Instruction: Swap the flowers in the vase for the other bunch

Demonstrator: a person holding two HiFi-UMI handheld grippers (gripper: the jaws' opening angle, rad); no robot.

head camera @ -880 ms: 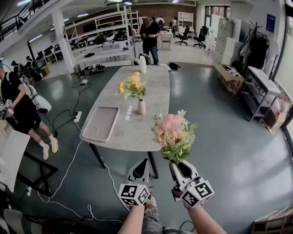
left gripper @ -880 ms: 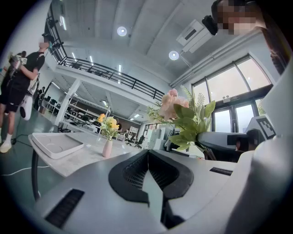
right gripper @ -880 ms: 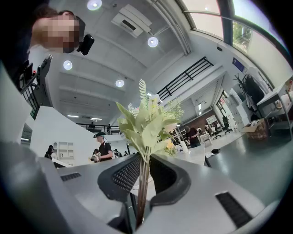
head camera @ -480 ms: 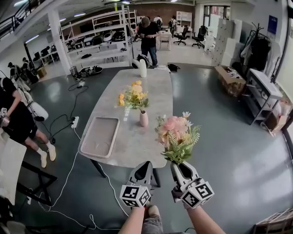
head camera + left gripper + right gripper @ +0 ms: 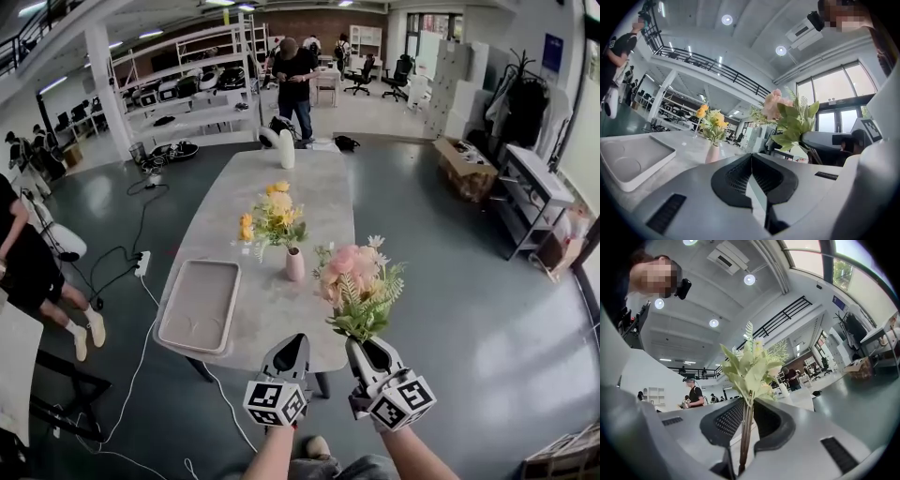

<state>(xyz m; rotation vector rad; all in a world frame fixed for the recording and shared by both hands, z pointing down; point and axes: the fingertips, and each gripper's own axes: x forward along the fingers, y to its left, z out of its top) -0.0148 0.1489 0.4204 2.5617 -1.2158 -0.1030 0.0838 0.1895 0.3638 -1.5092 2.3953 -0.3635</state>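
A small pink vase (image 5: 294,264) stands near the middle of the grey table (image 5: 309,192) and holds a yellow bunch of flowers (image 5: 272,212); the same vase (image 5: 712,153) and yellow bunch (image 5: 710,123) show in the left gripper view. My right gripper (image 5: 368,351) is shut on the stems of a pink bunch with green leaves (image 5: 360,286), held upright short of the table's near edge; its stems (image 5: 746,437) run between the jaws. My left gripper (image 5: 290,349) is shut and empty, beside the right one.
A pale rectangular tray (image 5: 200,306) lies on the table's near left part. A white bottle-like vase (image 5: 287,148) stands at the far end. One person (image 5: 294,84) stands beyond the table, another (image 5: 37,272) at the left. Cables (image 5: 150,309) trail across the floor.
Both grippers and the pink bunch have come closer to the table's near edge. The person on the left has slid toward the frame's edge.
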